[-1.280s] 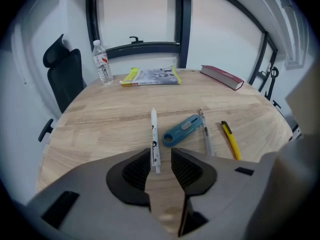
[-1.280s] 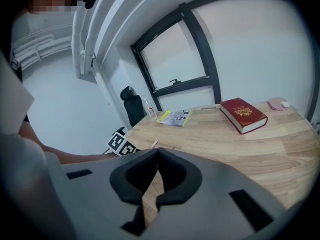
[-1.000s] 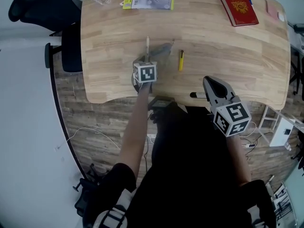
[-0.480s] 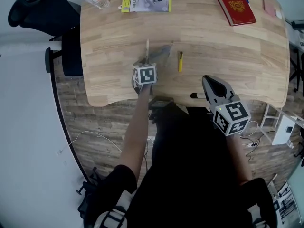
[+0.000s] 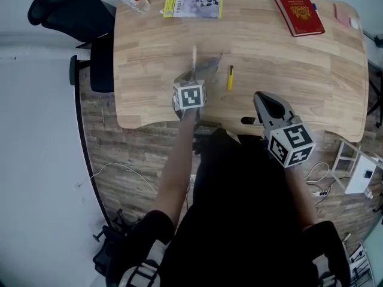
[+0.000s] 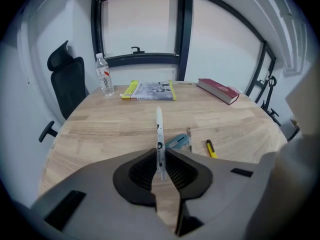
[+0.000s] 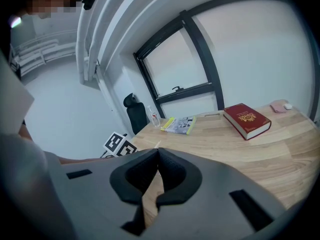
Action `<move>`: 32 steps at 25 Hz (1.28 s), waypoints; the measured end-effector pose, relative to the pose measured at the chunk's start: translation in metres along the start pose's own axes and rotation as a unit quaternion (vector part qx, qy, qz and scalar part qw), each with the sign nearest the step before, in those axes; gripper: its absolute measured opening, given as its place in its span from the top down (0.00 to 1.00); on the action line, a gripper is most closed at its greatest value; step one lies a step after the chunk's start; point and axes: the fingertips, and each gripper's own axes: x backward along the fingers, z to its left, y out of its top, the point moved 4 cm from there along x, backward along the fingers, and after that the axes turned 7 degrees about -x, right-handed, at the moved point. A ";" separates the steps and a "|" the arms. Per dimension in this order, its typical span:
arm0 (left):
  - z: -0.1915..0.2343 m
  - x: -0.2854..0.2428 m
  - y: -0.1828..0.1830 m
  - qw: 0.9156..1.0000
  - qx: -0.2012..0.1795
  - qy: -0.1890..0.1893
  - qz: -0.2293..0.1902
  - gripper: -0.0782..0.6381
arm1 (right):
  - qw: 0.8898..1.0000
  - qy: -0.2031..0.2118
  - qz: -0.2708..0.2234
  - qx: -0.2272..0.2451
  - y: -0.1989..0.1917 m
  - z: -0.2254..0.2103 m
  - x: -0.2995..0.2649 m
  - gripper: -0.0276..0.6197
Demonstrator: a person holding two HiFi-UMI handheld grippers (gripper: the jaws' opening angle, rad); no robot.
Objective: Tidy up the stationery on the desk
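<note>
Gripping the white pen by its near end, my left tool has just been closing, and its pads now press on the barrel. The rest of the pen sticks out ahead over the desk. Just beyond, a flat blue-grey item and a small yellow marker lie on the wood. My right tool has its jaws together with nothing between them, near the desk's front edge. A red book lies far right.
</note>
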 end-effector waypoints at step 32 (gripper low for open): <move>-0.186 -0.039 -0.025 0.999 0.016 -0.042 0.025 0.78 | 0.998 -0.052 0.021 -0.023 -0.040 -0.074 0.097 0.94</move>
